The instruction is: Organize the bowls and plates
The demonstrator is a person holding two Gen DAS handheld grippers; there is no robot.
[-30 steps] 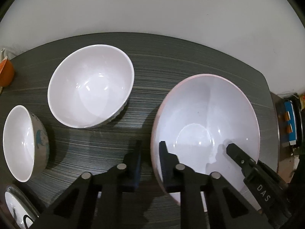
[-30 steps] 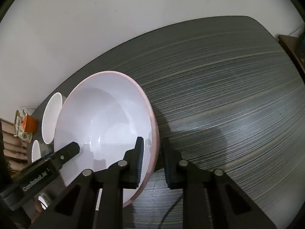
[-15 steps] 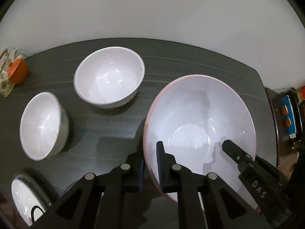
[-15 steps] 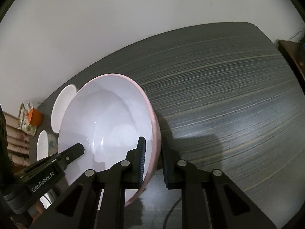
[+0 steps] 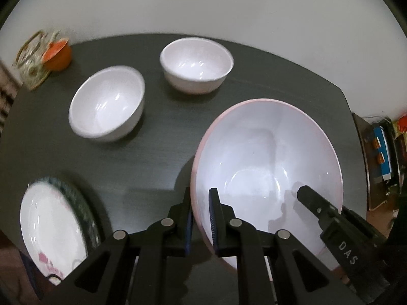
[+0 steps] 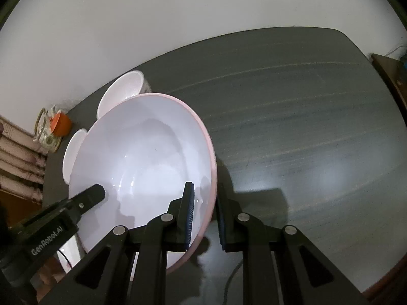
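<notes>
My left claw [image 5: 201,218] pinches the left rim of the big white bowl with the pink outer edge [image 5: 267,167], one finger inside, one outside. My right claw [image 6: 206,213] pinches the opposite rim of the same bowl [image 6: 142,167], same way, rim between the pads. The bowl sits between both claws over the dark grey wood-grain table [image 5: 157,157], its shadow on the table under it; can't tell if its base touches the table.

Left wrist view: two smaller plain white bowls on the table beyond, one at the far edge [image 5: 197,66], the other [image 5: 108,104] to its left and nearer, apart from each other. A white plate with a dark patterned rim and pink marks [image 5: 54,228] lies at the near left. A small orange cup [image 5: 57,54] stands at the far left corner, just beside a clear glass thing with gold trim [image 5: 31,61], blurred. Pale wall [image 5: 203,5] behind the table.
</notes>
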